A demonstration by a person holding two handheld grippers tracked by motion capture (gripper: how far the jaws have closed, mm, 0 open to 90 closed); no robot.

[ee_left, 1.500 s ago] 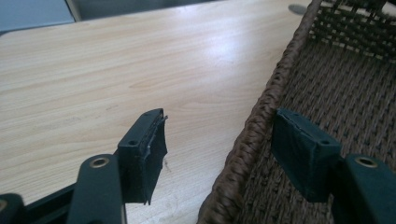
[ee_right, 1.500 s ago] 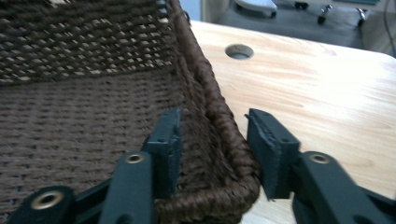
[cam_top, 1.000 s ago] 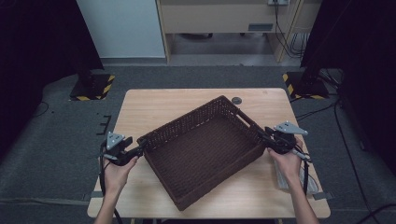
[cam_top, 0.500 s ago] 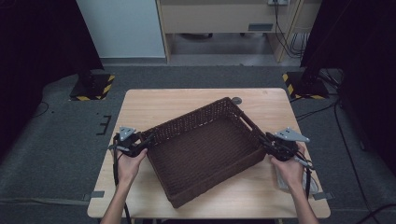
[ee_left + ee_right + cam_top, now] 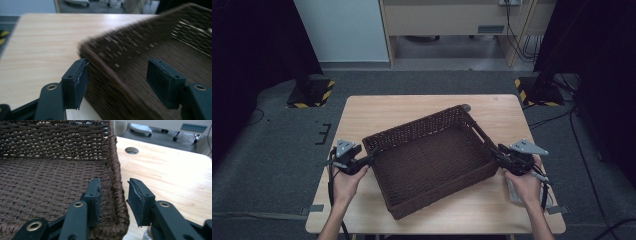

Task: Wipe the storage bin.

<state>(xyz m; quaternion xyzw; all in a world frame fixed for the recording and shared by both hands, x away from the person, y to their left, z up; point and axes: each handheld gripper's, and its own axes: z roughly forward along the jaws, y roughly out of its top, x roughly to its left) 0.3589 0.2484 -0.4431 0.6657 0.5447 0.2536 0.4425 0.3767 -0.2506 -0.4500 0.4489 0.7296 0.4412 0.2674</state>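
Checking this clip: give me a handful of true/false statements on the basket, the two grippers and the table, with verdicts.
1. The dark brown woven wicker basket sits on the light wooden table. True.
2. The basket holds several objects. False: its inside is bare weave.
3. The left gripper straddles the basket's wall, one jaw outside and one inside. True; its jaws have just been opening, and the inner pad stands clear of the wall.
4. The right gripper hovers over the middle of the basket. False: it sits at the rim, the wall between its jaws.
5. The basket lies square to the table's edges. False: it sits at an angle.
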